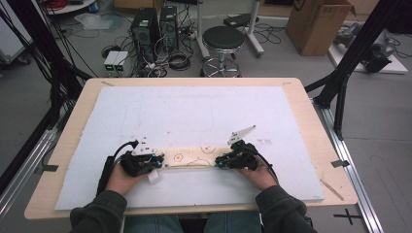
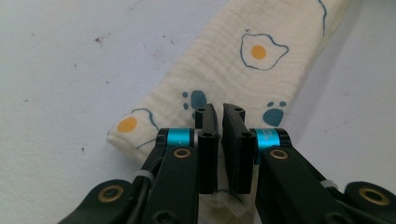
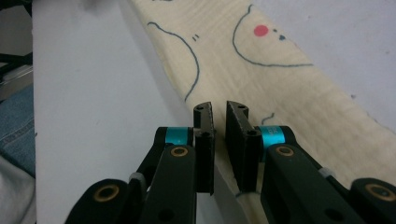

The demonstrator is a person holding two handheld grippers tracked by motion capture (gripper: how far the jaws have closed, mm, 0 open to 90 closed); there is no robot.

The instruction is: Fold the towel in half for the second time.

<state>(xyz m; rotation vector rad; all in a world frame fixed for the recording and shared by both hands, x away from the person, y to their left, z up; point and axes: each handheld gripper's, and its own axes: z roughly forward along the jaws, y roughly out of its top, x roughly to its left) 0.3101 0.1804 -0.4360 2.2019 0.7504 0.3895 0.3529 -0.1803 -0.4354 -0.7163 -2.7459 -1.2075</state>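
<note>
Folded cream muslin cloth (image 1: 194,157) with fried-egg and paw prints lies as narrow strip, lower centre of high view, on white foam mat (image 1: 204,111) covering wooden table (image 1: 311,121). Left gripper (image 1: 158,165) at strip's left end, jaws nearly closed, pinching cloth edge. Right gripper (image 1: 217,162) at strip's right end, jaws nearly closed, clamping cloth edge. Person's hands enter from bottom. Black stool (image 1: 223,39) upper centre, beyond table.

A wooden table (image 1: 311,126) topped with a white mat (image 1: 194,107) stands on grey floor (image 1: 379,116). Beyond it sit a black stool (image 1: 223,39), two computer towers (image 1: 154,26), tangled cables (image 1: 170,60) and a cardboard box (image 1: 318,24).
</note>
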